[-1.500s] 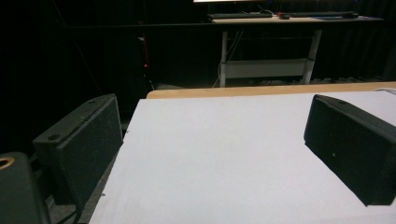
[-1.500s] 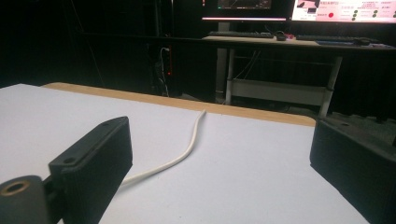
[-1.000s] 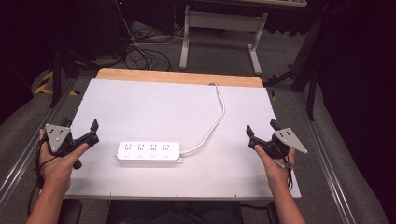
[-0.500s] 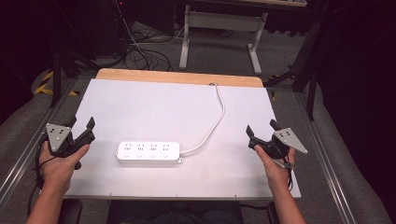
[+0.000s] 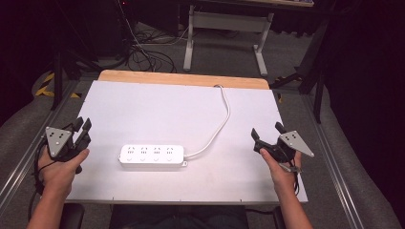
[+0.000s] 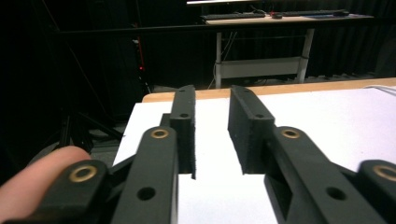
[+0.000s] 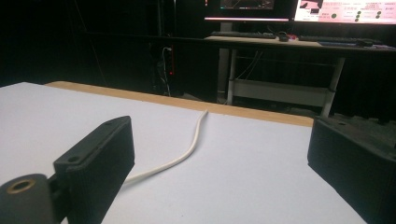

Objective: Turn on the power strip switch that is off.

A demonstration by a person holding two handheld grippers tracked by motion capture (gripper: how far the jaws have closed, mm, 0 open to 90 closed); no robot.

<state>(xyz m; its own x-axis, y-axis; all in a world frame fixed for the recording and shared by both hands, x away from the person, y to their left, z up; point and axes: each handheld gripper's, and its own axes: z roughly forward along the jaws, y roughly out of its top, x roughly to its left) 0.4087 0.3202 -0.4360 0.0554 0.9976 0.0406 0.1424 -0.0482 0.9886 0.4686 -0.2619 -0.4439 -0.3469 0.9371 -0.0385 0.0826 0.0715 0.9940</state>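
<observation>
Both hands are parked at the near edge of the white surface [image 5: 157, 102], one at each side. The left gripper [image 5: 82, 128] sits over the left edge, and its jaws have just been closing: in the left gripper view [image 6: 212, 130] the two black pads stand close together with a narrow gap between them, and nothing in that gap but bare white board. Not clenched on anything, then, just drawn in.

Over on the other side, the right gripper [image 5: 266, 137] rests near the right edge, pointing away from the person, its jaws released and spread wide. The right gripper view [image 7: 219, 163] confirms it: one jaw low at the left, the other far out at the right, open space between them.

The white power strip [image 5: 152, 155] lies flat between the two hands, near the front edge, long side running left to right, well apart from both grippers. Its white cable [image 5: 220, 121] leaves the strip's right end, curves up across the board and runs off over the wooden far edge [image 5: 184, 79]. That cable also snakes across the right gripper view [image 7: 189, 147], beyond the open jaws, touching neither.
</observation>
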